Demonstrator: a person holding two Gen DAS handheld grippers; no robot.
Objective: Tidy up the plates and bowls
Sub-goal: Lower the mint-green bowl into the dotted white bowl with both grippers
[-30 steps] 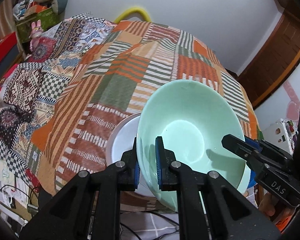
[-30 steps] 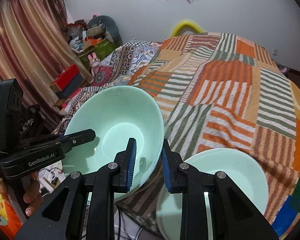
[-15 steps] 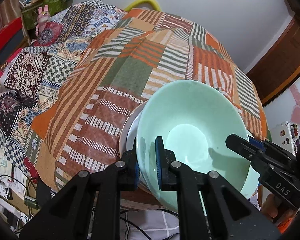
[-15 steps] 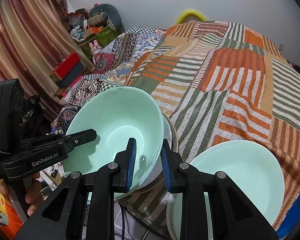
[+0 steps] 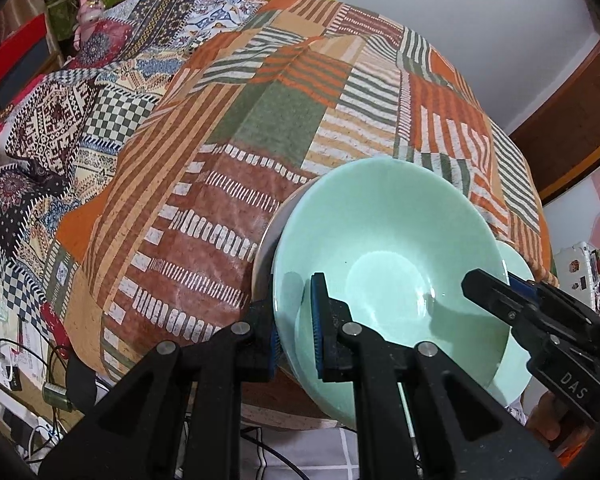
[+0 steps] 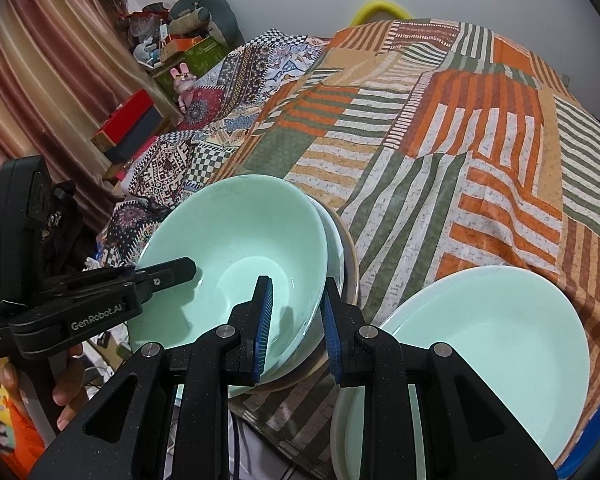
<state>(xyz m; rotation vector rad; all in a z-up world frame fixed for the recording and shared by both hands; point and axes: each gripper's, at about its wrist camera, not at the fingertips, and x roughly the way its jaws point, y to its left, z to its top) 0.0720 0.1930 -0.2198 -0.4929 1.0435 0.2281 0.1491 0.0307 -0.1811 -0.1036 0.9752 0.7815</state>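
Observation:
A mint green bowl (image 5: 392,264) (image 6: 236,248) is held tilted by both grippers, low over a stack of a white bowl (image 6: 334,236) and a tan plate (image 6: 352,268) at the table's near edge. My left gripper (image 5: 294,320) is shut on the bowl's left rim. My right gripper (image 6: 296,328) straddles its right rim with the pads slightly apart. A stack of mint green plates (image 6: 496,340) lies to the right of the bowl.
The patchwork tablecloth (image 5: 284,112) covers the table. Left of the table are a patterned blanket (image 5: 52,120), red boxes (image 6: 128,120) and a curtain (image 6: 40,80). Cables (image 5: 20,360) lie on the floor below the near edge.
The bowl has come down and left toward the white bowl and tan plate. My right gripper's pads have opened a little around the rim.

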